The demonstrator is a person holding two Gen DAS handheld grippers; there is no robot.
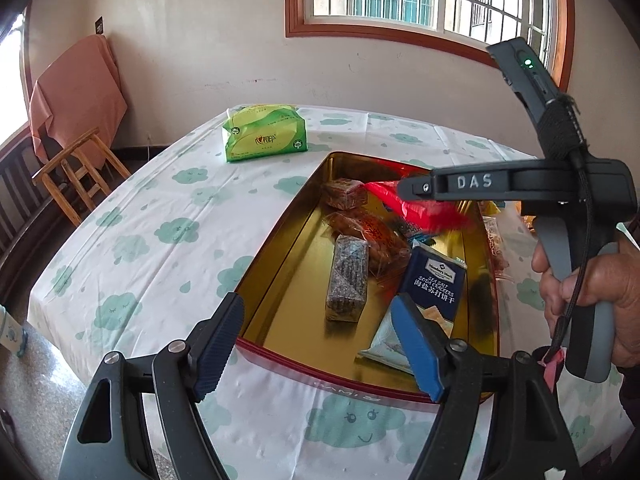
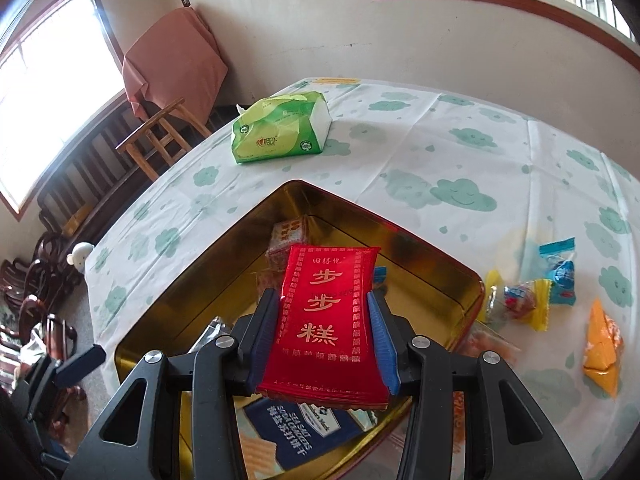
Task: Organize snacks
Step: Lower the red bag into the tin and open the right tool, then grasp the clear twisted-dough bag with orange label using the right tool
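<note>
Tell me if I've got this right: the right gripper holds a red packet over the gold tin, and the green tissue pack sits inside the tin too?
Not quite. The green tissue pack lies on the tablecloth beyond the gold tin, not inside it, as the right wrist view shows. The right gripper does hold the red packet over the tin.

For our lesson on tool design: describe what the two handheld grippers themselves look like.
Both grippers are black, with skeletal linkage arms joined by silver pivot bolts. The left gripper has ridged blue pads on its fingers, as does the right gripper. From the side, the right gripper shows raised "DAS" lettering, a grey handle, a black cable and a green indicator light.
</note>
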